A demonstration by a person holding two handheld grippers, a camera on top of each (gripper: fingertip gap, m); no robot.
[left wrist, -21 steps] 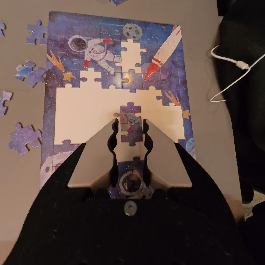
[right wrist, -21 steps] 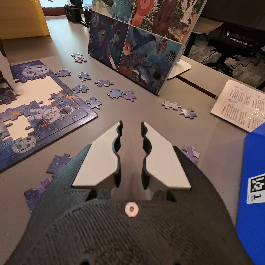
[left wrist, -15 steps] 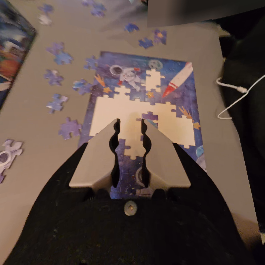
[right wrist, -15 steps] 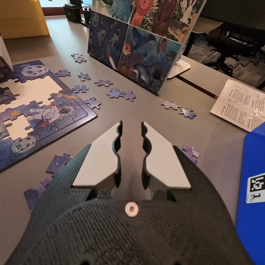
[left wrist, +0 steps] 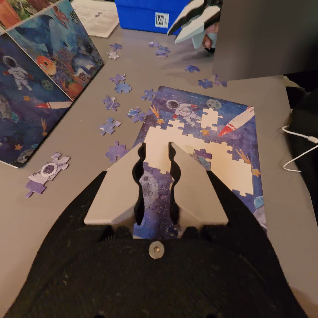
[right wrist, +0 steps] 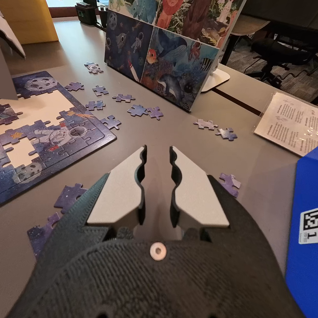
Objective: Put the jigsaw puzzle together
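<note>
On the left, the left gripper [left wrist: 157, 143] hangs above the half-built space puzzle board [left wrist: 244, 197], fingers parted with nothing between them; a placed purple piece [left wrist: 203, 154] lies just right of its tips. Loose pieces [right wrist: 138, 110] lie scattered between. On the right, the right gripper [right wrist: 158, 148] hovers over the bare grey table [right wrist: 180, 137], fingers apart and unloaded, a blue box [right wrist: 302, 197] at its right.

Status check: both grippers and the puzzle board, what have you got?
Left gripper open, empty, above the puzzle board. Right gripper open, empty, over bare table. Board part-filled, loose pieces scattered beside it. Nothing between the fingers.
</note>
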